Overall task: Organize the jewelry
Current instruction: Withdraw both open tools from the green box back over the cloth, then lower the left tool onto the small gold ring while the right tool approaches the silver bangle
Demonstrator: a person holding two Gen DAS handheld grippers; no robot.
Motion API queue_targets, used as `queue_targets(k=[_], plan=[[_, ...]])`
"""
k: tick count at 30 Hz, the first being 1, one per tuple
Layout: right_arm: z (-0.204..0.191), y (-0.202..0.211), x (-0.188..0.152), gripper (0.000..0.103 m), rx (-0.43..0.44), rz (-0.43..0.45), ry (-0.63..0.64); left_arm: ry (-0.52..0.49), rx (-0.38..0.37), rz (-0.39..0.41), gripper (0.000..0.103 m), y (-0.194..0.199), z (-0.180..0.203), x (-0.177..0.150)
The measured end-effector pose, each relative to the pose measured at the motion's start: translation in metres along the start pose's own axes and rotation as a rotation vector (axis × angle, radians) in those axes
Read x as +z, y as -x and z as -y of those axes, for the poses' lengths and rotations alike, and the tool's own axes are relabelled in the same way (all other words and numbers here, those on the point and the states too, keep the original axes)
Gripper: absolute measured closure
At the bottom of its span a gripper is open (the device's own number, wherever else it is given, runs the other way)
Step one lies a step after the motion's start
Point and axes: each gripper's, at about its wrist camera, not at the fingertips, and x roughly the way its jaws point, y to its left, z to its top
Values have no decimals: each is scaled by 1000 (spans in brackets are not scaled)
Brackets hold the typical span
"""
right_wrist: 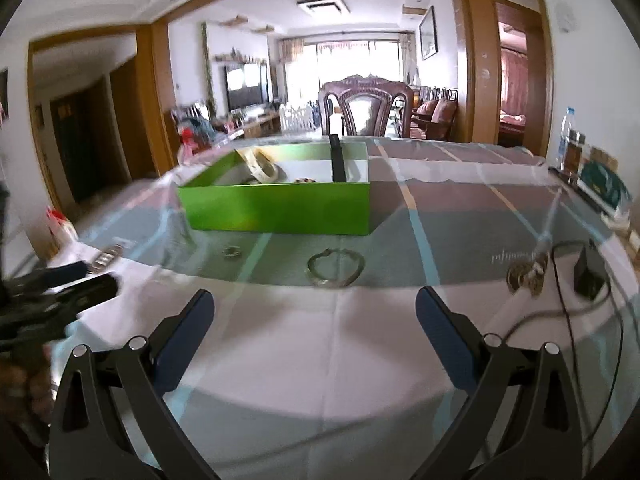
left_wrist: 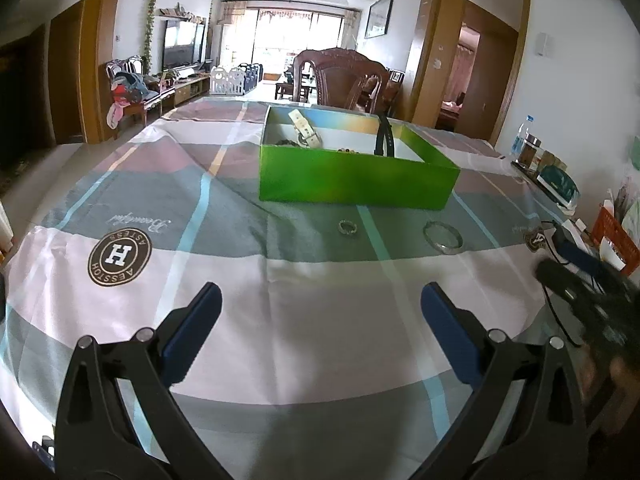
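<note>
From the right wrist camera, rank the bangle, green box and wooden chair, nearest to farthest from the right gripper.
1. Bangle, on the cloth just ahead of the open right gripper.
2. Green box, behind it, slightly left.
3. Wooden chair, beyond the table's far edge.

Printed marks showing on the tablecloth [left_wrist: 320, 320]

A round brown emblem [left_wrist: 119, 258] is displaying a white "H" ringed by "AESSTOH", upside down; cursive script [left_wrist: 138, 224] beside it is reading roughly "Beautiful", though not clearly.
</note>
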Motion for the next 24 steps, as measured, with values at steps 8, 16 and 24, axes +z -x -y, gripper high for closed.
queue_targets(k=[8,16,24], plan=[[5,-105,30,4,-37,-206,79,2,-2,-7,4,-2,-2,0],[8,-158,25,6,-35,-383,55,13,8,-14,4,-6,-7,3],[10,-156,30,44,1,-362,64,11,5,-30,4,-14,-6,6]])
